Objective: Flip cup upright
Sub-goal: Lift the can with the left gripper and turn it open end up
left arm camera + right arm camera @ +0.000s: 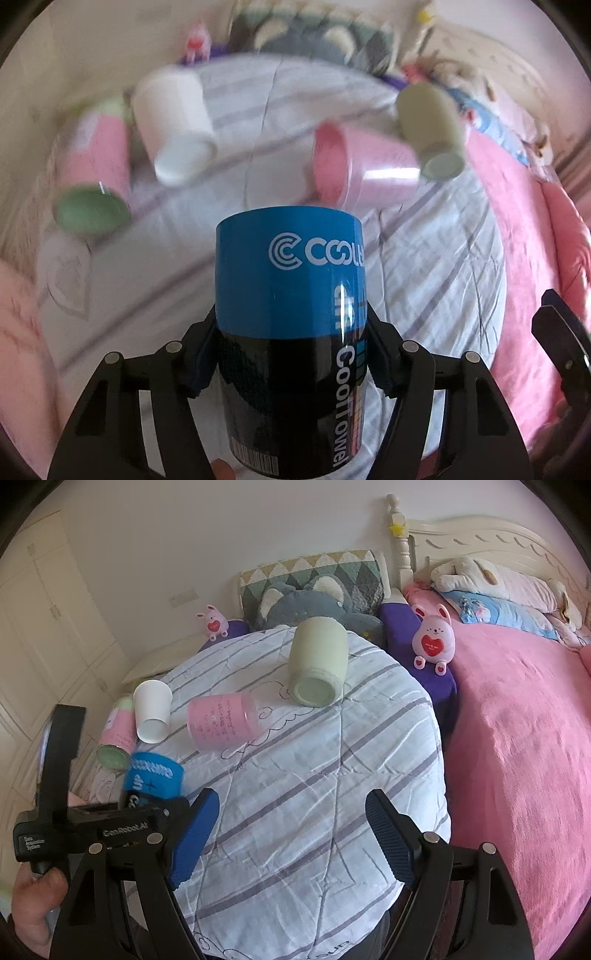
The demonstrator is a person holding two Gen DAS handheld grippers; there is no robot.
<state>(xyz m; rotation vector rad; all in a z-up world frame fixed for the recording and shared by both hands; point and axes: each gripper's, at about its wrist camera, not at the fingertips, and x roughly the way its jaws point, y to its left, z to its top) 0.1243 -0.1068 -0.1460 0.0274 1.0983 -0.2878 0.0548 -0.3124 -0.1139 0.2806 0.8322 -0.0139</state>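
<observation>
Bedroom w/ cream headboard, pink blanket, white quilt w/ grey-purple stripes (314, 794) as work surface. Left to right in right wrist view: left gripper (122, 812) low at left edge, pinching blue-and-black cylindrical cup w/ white lettering (153, 775); behind it pink cup w/ green base (114, 738) lying down, white paper cup (152, 710) on its side, pink translucent cup (221, 722) on its side mid-quilt, pale green ceramic cup (317, 664) tipped w/ base toward camera. Pink bunny toy (433, 638) on purple cloth, far right.

Left wrist view: left gripper (291, 354) clamped on both sides of blue-and-black cup (291, 314), held off quilt; background smeared, so prob. mid-swing. Right gripper (291, 834) spread wide, nothing between fingers, hovering over bare quilt.

Step in hand, by judgement: rotating gripped cup toward upright. Which end is the mouth: can't tell. Next calls for finishing turn, setting base flat on soft quilt, releasing gently; uneven bedding could tip it.
</observation>
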